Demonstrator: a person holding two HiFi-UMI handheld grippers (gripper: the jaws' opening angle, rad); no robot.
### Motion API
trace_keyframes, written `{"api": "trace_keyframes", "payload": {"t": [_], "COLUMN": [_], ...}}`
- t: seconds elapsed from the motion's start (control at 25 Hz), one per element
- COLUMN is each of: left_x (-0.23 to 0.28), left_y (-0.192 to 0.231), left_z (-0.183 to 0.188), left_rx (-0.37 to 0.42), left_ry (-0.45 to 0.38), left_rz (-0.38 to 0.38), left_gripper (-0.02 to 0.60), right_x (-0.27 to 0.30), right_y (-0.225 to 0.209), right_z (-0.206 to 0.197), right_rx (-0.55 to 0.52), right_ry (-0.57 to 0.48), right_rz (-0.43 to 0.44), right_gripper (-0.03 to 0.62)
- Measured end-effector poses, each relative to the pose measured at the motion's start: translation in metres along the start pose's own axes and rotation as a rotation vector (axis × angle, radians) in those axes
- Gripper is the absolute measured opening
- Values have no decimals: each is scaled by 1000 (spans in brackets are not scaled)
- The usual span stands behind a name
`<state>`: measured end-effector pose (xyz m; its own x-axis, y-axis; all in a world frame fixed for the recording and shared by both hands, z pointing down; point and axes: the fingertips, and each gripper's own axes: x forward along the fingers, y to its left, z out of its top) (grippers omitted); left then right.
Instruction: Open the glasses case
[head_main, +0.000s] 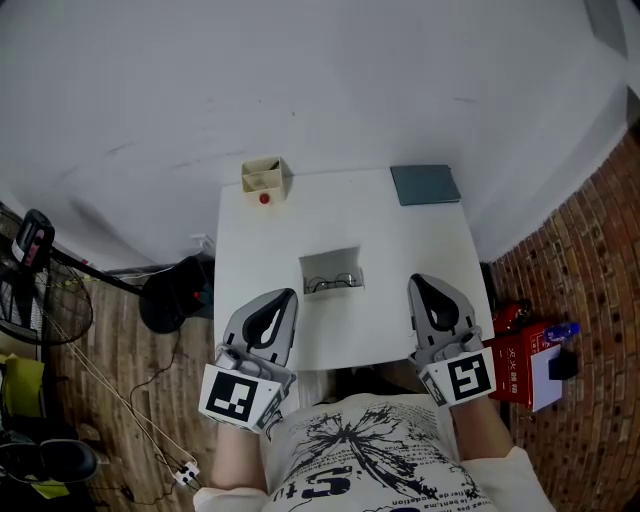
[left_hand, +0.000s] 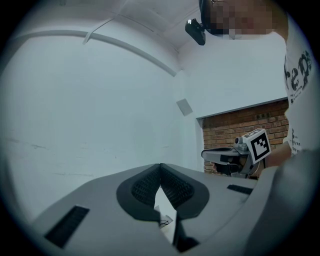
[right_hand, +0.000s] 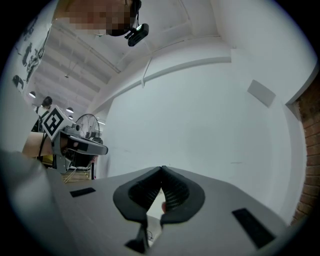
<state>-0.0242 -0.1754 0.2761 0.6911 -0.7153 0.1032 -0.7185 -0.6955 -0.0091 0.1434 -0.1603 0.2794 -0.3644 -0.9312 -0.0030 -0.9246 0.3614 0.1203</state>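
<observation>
The grey glasses case (head_main: 332, 270) lies in the middle of the white table (head_main: 400, 240), and a pair of glasses shows inside it. My left gripper (head_main: 289, 294) hovers at the table's front left, just left of the case, with its jaws shut and nothing between them. My right gripper (head_main: 415, 281) hovers at the front right, to the right of the case, also shut and empty. In the left gripper view the jaws (left_hand: 160, 165) meet at the tip, and the right gripper (left_hand: 227, 156) shows beyond. In the right gripper view the jaws (right_hand: 161, 168) touch too.
A small beige box (head_main: 265, 178) with a red knob stands at the table's back left. A dark teal pad (head_main: 425, 184) lies at the back right. A fan (head_main: 40, 300) and cables are on the floor to the left, a red box (head_main: 520, 360) to the right.
</observation>
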Motion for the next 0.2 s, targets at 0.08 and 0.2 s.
{"api": "trace_keyframes", "payload": {"t": [0.08,0.2], "left_x": [2,5], "left_y": [4,10], "left_z": [-2,-5], "left_rx": [-6,-15], "left_ry": [5,12], "left_rz": [5,12], "left_gripper": [14,14], "right_x": [4,10], "right_y": [1,2], "right_z": [-1,-3], "right_rx": [2,-3], "right_ry": [6,14], "right_rz": [7,14], "right_gripper": [12,12]}}
